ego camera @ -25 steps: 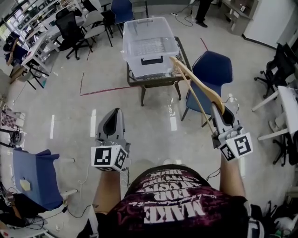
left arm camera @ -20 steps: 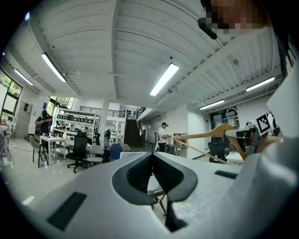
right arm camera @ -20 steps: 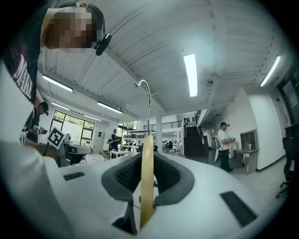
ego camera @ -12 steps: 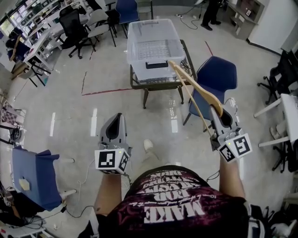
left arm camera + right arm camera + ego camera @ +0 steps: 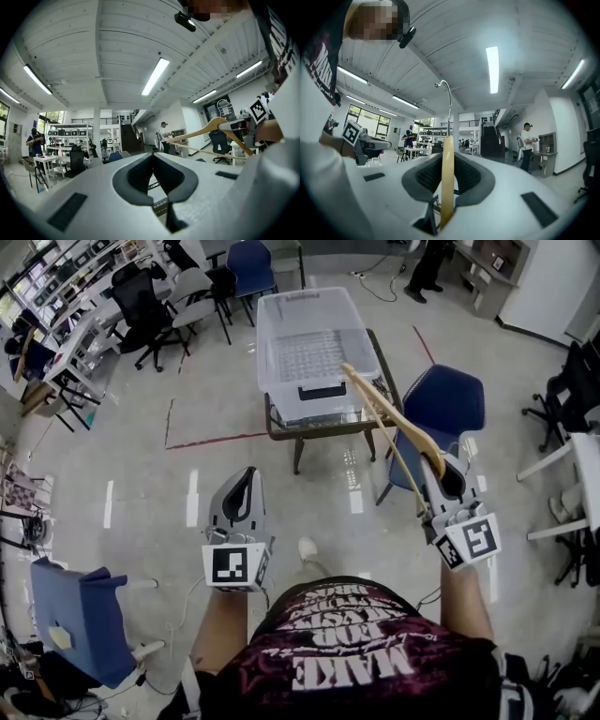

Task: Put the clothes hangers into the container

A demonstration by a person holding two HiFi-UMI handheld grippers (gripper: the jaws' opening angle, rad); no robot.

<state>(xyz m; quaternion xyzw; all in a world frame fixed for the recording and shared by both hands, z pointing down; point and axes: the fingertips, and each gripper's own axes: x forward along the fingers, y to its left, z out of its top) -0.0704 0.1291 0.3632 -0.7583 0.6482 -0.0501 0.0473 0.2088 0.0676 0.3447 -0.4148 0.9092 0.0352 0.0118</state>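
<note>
A clear plastic container (image 5: pixel 281 320) stands on a small dark table (image 5: pixel 323 427) ahead of me. My right gripper (image 5: pixel 439 467) is shut on a wooden clothes hanger (image 5: pixel 394 418) at one end. The hanger's far arm reaches up over the container's near right corner. In the right gripper view the hanger (image 5: pixel 447 178) stands edge-on between the jaws, its metal hook (image 5: pixel 449 98) curving above. My left gripper (image 5: pixel 246 479) is held lower left, short of the table, shut with nothing in it. In the left gripper view (image 5: pixel 153 154) the hanger (image 5: pixel 211 127) shows at the right.
A blue chair (image 5: pixel 441 401) stands right of the table. Another blue chair (image 5: pixel 80 615) is at lower left. Office chairs (image 5: pixel 141 296) and desks crowd the upper left. A white desk (image 5: pixel 586 460) lies at the right edge. A person stands far off (image 5: pixel 527 146).
The table and container have come nearer and lower in the head view as I step toward them. Both grippers keep their hold and pose.
</note>
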